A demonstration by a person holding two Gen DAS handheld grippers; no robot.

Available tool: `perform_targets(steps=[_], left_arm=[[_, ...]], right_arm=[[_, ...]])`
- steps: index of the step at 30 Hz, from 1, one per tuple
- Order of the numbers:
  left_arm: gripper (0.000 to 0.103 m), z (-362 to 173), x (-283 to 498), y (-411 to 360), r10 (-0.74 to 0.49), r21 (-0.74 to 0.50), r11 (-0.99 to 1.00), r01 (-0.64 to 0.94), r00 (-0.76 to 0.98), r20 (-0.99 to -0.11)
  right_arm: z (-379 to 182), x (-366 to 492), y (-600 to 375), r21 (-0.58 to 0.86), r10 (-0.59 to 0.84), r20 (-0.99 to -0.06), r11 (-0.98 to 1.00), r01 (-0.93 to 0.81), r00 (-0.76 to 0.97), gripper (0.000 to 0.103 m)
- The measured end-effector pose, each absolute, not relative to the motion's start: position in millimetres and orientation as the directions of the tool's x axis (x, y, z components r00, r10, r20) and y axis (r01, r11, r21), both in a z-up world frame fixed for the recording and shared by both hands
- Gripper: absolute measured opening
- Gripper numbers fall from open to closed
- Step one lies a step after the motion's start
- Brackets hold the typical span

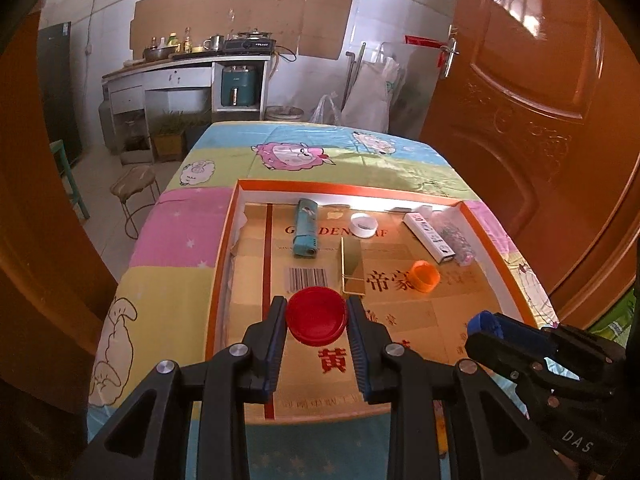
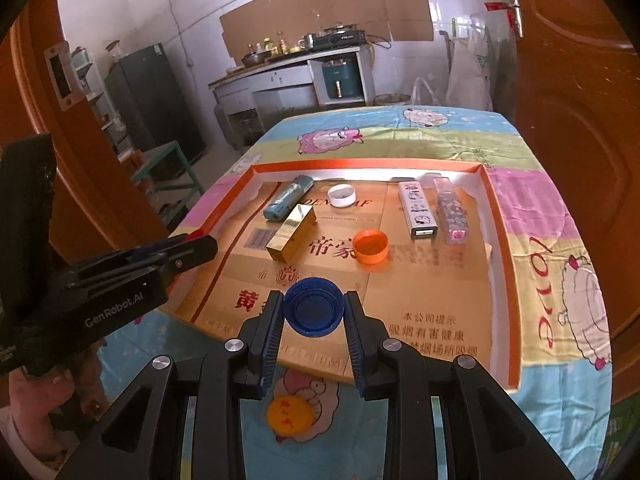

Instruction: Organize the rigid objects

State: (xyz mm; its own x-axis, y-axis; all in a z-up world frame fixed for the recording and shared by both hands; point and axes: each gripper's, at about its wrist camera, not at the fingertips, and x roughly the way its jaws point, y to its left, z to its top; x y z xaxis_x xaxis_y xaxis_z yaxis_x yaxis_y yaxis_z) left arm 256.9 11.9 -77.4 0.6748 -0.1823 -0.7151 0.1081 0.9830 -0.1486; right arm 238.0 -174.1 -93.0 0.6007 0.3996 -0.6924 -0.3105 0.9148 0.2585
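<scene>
Left gripper clamps red cap; right gripper clamps blue cap, both above the tray's near edge. Apparently shallow rim grips; either cap may slip and roll.

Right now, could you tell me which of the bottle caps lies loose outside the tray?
The yellow cap, on the tablecloth before the tray; the others are held or inside it.

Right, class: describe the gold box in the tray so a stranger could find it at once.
Start at the shallow orange-rimmed tray on the cartoon-print tablecloth. Near its middle, between the teal lighter and the orange cap, lies the gold box. It is the only shiny, mirror-like gold block there; its neighbours are matte plastic.
</scene>
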Motion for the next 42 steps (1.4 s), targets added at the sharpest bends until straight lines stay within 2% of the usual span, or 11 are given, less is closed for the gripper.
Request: perform_targets(steps=[42], left_arm=[[0.030, -99, 315, 23, -0.091, -0.071, 0.996, 0.058, 0.646, -0.758]], right_arm=[[-120, 297, -140, 0.200, 0.384, -0.755, 0.907, -0.371, 0.531, 0.031]])
